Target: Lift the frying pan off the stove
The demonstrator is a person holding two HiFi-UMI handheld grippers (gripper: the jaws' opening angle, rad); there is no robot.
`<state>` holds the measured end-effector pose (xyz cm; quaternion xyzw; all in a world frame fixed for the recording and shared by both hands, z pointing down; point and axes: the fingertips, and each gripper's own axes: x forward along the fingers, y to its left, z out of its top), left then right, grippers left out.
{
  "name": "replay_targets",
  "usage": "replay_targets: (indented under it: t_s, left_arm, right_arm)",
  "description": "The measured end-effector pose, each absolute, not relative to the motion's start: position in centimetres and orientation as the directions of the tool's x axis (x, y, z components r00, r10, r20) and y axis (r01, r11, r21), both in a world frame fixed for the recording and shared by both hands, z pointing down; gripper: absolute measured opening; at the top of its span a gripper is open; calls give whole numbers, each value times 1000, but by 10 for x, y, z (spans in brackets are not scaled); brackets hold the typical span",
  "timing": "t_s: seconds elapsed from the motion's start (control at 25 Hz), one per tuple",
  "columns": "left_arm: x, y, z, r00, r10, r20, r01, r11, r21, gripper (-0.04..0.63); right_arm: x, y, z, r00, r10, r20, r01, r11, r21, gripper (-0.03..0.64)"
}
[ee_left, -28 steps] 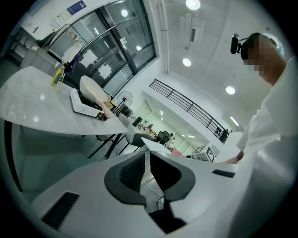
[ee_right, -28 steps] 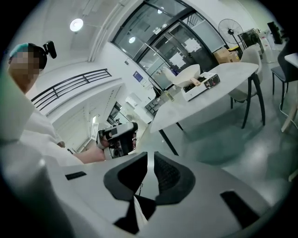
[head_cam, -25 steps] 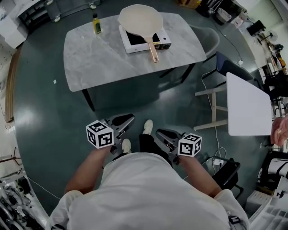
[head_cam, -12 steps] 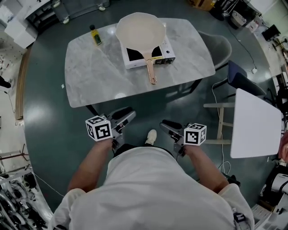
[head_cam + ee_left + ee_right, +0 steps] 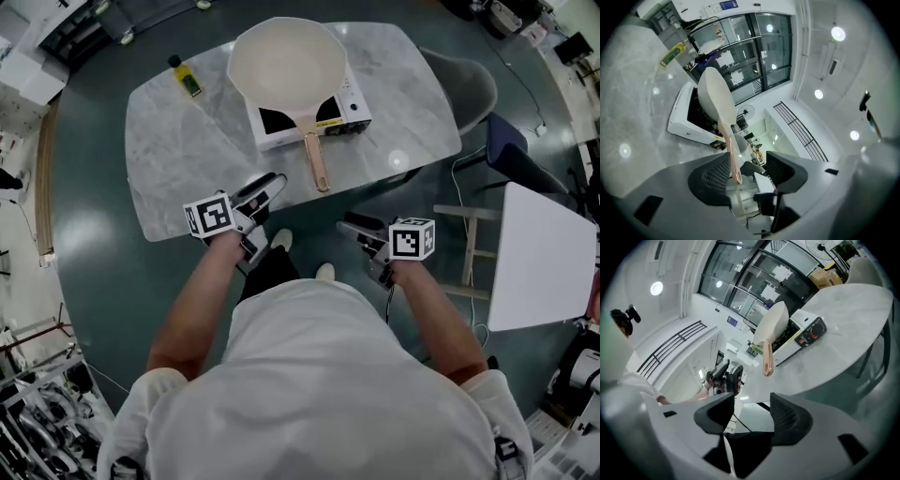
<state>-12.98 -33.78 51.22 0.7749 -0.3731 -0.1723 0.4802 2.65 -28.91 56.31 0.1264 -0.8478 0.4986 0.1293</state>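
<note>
A cream frying pan (image 5: 286,61) with a copper handle (image 5: 317,167) sits on a white portable stove (image 5: 345,105) on the grey marble table (image 5: 178,159). My left gripper (image 5: 266,187) is over the table's near edge, left of the handle's end. Its jaws are opening and nothing is between them. In the left gripper view the pan (image 5: 717,96) and handle (image 5: 733,157) lie beyond the gripper (image 5: 747,171). My right gripper (image 5: 350,225) hangs just short of the table. Its jaws are opening too, and they are empty. The right gripper view shows the pan (image 5: 771,323) ahead of the gripper (image 5: 752,411).
A yellow-green bottle (image 5: 185,75) lies at the table's far left. A grey chair (image 5: 469,84) and a blue chair (image 5: 511,145) stand right of the table, with a white side table (image 5: 544,253) nearer. Cluttered shelves line the room's edges.
The person has walked up to the table, so pan and stove are now closer. Both grippers have moved forward and their jaws have spread from nearly shut to wide.
</note>
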Motion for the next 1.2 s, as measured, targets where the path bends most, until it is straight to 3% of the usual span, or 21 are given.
replay_targets:
  t_s: [0.36,0.68,0.92,1.12,1.2]
  left_arm:
    - [-137,-452,555,745,-664,64,-256,-196,947,282]
    - [-114,-502,590,791,-605,85,-184,-103,977,293]
    - [-104,-528,586,802,-598,3,-84,-107,991,293]
    - [-95,-542,579,817,-574,-52,-25,-126,992,286]
    - [-94,-543,576,821,-568,-64,-25,-148,989,184]
  right_arm:
    - [-29,-357,587,-926,-138,352,-378,368,-850,308]
    - [-61,-380,593,-945,-138,297,-326,307,-894,308]
    - [-80,-386,592,-950,-139,280,-309,290,-906,258]
    - [-81,-392,594,-936,-177,303,-342,267,-901,152]
    - [-80,-393,596,-929,-200,310,-355,256,-899,127]
